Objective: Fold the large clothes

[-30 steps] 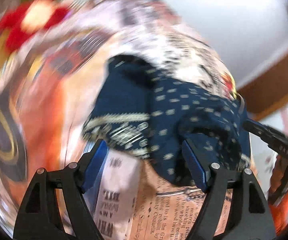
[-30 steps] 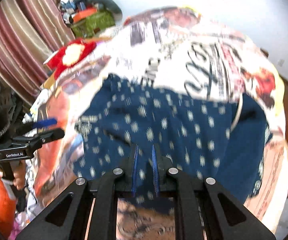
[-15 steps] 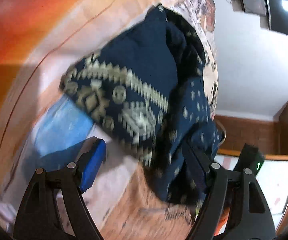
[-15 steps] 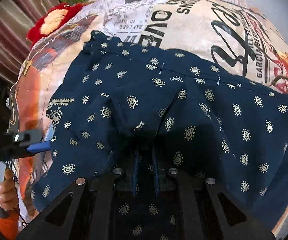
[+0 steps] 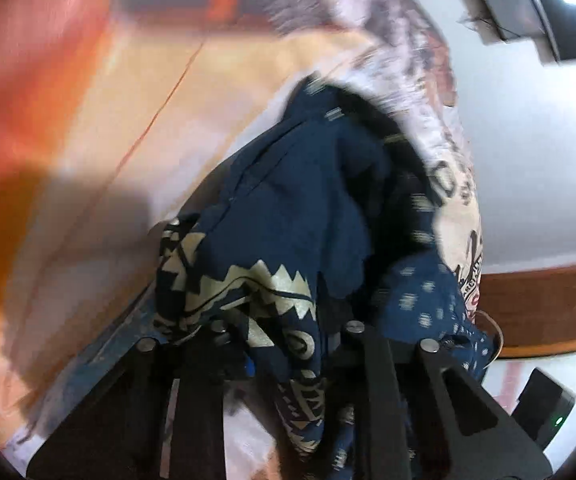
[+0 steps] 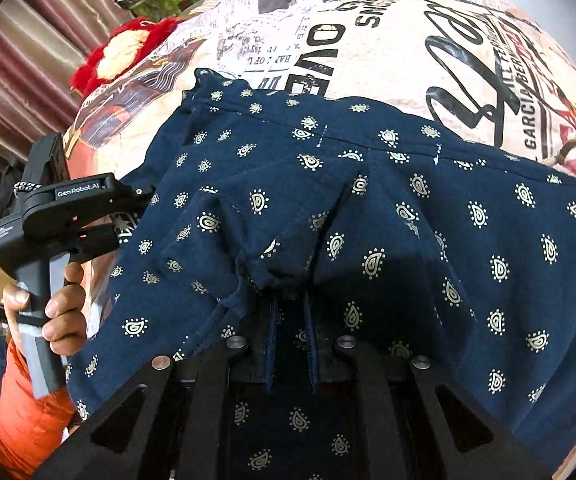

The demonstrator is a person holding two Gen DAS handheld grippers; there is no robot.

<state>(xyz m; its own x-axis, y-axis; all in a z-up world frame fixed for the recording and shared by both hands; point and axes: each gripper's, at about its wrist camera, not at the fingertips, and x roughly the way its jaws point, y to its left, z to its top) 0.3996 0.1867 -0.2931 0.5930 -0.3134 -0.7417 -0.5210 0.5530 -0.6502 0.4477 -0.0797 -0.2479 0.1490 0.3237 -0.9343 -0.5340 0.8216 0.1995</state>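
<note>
Across the printed bedsheet (image 6: pixel 428 40), I am pinching the blue garment (image 6: pixel 368 208) with both right tongs (image 6: pixel 290 300) and left tongs (image 5: pixel 284 344); folding is barely begun.

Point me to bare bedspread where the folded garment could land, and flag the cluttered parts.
Free: the printed newspaper-pattern bedspread beyond the far hem of the navy paisley garment, and the orange-cream stretch on its left. Crowded: the red-and-cream plush cushion at the far left corner, and the near edge, where the left gripper and right gripper pinch cloth.
</note>
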